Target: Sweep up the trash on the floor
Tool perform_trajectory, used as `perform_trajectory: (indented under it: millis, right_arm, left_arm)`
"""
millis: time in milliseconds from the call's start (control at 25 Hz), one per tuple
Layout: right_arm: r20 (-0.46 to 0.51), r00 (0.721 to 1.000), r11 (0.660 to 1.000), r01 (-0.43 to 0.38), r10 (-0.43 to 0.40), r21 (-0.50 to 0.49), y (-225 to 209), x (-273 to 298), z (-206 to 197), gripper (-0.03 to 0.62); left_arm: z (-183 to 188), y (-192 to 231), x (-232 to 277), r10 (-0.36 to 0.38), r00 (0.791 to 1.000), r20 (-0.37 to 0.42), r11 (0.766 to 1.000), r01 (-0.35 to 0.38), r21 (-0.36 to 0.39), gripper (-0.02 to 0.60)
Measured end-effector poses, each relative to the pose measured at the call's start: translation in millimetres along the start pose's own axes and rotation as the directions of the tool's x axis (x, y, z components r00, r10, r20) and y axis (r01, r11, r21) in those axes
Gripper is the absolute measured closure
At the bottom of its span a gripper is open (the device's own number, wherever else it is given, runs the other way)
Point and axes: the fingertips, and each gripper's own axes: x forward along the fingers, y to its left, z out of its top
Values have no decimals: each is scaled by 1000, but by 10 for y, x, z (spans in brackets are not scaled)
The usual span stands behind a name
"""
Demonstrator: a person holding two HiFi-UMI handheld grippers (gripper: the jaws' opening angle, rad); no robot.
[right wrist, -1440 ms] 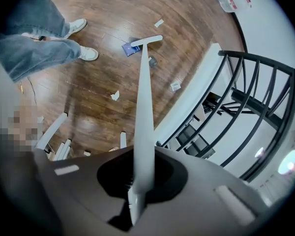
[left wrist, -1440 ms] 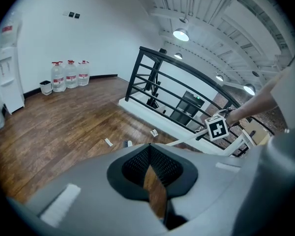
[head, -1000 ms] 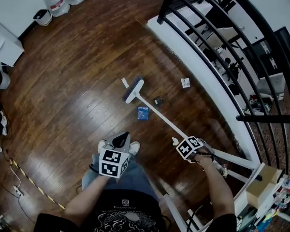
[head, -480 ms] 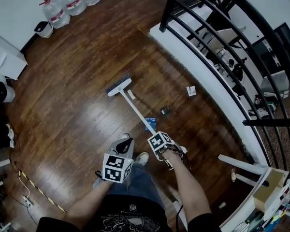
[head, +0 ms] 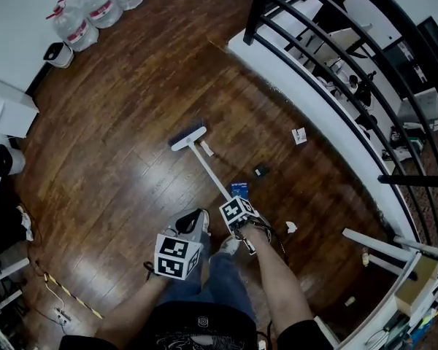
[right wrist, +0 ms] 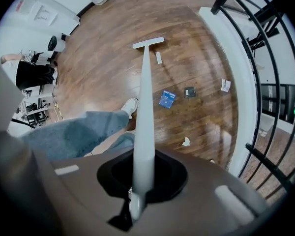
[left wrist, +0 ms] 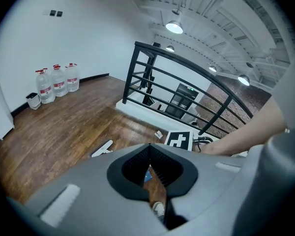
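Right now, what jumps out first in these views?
The white broom stands out, clamped in the right gripper, its head on the floor ahead. Trash lies scattered to its right: a blue packet, a white slip and paper near the black railing.

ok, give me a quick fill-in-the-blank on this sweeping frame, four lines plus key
1. The right gripper is shut on the long white broom's ____.
2. The left gripper is shut and holds ____.
3. There are ____ clear plastic water jugs with red caps.
4. The flat square packet on the dark wooden floor, nearest the right gripper, is ____.
Missing words: handle; nothing; three; blue.
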Motion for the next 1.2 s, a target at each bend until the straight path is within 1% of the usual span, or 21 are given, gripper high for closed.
perform_trajectory:
  millis: [160,360,640,760,1000,1200]
  right_arm:
    - [-18,999,998,-32,33,54,-26,139,-181,592]
    - [-28,999,995,-44,46,91,-112,275,-526,592]
    - [-86,996,985,-19,34,172,-367,506,-1319,592]
    - [-107,993,978,-22,45,205,-412,592,-1670,592]
    - [-134,987,958,-42,83,285,-301,747,-2291,592]
    - [-141,983,941,-63,116,332,-184,885,-2719,592]
  left_arm:
    - [49,2,127,-35,999,-19,999,35,21,577]
    - [91,-98,249,-74,997,-33,996,76,48,577]
    - [54,-381,322,-129,990,-50,988,133,78,577]
    - [3,-527,326,-148,987,-56,984,152,88,577]
    - [-70,-801,293,-191,979,-67,973,198,117,577]
    - [-67,-1009,311,-227,971,-72,961,236,142,577]
